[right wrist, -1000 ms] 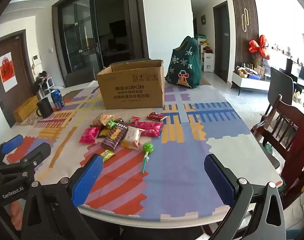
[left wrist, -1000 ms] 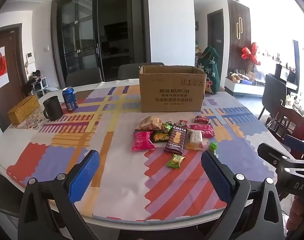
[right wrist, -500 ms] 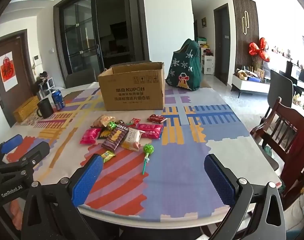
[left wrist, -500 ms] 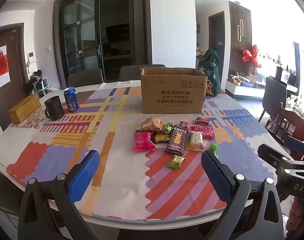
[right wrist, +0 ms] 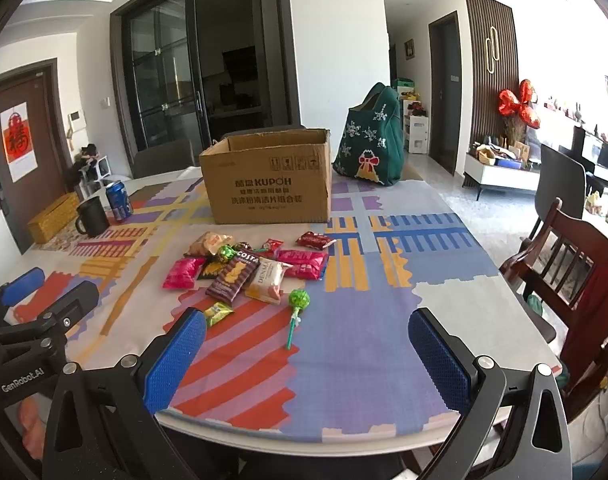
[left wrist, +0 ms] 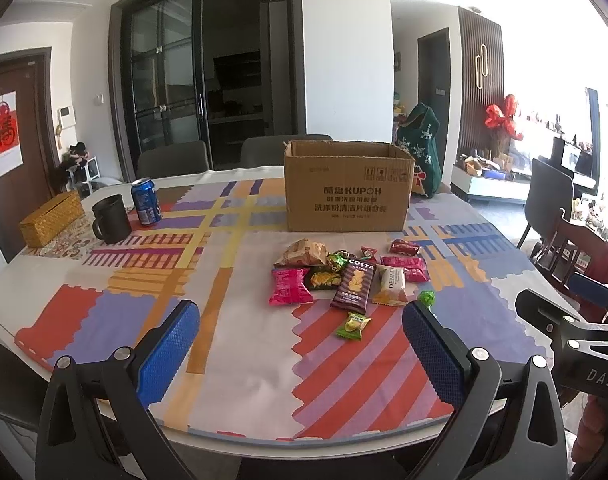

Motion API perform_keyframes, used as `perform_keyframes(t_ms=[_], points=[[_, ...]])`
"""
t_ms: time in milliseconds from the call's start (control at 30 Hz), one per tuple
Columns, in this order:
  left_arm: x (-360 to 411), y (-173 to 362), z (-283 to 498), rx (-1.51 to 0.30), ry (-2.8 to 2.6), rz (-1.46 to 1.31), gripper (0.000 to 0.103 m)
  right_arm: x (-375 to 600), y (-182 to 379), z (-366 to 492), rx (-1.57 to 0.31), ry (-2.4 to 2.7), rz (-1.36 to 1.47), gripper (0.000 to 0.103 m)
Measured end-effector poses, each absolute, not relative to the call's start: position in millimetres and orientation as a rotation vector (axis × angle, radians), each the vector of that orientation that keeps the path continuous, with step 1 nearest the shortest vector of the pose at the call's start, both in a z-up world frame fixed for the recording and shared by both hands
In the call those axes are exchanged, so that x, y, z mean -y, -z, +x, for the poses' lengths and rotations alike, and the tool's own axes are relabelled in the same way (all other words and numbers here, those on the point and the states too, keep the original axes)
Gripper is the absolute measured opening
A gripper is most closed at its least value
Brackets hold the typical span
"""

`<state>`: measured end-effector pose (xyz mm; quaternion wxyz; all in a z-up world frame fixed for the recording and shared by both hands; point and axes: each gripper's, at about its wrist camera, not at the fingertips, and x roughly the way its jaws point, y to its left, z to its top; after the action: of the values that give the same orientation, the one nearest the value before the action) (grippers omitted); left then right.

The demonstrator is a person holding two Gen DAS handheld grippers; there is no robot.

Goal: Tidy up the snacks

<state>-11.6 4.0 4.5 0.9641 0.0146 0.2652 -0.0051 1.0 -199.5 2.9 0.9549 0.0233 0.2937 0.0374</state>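
Observation:
Several snack packets lie in a cluster mid-table: a pink packet (left wrist: pixel 288 286), a brown Costa packet (left wrist: pixel 354 282), a small green-yellow candy (left wrist: pixel 354 325) and a green lollipop (right wrist: pixel 295 314). An open cardboard box (left wrist: pixel 346 190) stands behind them, also in the right wrist view (right wrist: pixel 269 184). My left gripper (left wrist: pixel 299 354) is open and empty over the table's near edge, short of the snacks. My right gripper (right wrist: pixel 306 358) is open and empty, near the lollipop's stick.
A black mug (left wrist: pixel 111 219), a blue can (left wrist: pixel 145 201) and a woven box (left wrist: pixel 51 219) stand at the far left. A green bag (right wrist: pixel 370 148) sits behind the box. A wooden chair (right wrist: pixel 576 276) is at the right. The colourful tablecloth (left wrist: pixel 239 344) covers the table.
Both views have shifted slightly, as if the grippers rose or tilted a little. Both stay open, and nothing on the table has moved.

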Motion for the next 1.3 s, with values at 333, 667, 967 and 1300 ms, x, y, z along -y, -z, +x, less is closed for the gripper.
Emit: perform_keyframes(t_ms=[333,667,967,1300], points=[[-4.8,-8.9,-15.1,-0.528,0.008,0.028,0.103,199.3,-5.5,-0.5,-0.592,-0.077,0.045,0.102],[-4.7,-9.8,-16.0,-0.526,0.010,0.028,0.103,200.6,-9.3,-1.6,-0.579,-0.076,0.045,0.102],[-3.9,-9.9,-16.1,-0.529,0.015,0.029,0.103,200.6,-9.6,-2.6,-0.577,-0.076,0.044,0.102],[-3.4,-10.7,-16.2,-0.528,0.016,0.029,0.103,200.4,-9.0,-2.8,-0.575,-0.076,0.043,0.102]])
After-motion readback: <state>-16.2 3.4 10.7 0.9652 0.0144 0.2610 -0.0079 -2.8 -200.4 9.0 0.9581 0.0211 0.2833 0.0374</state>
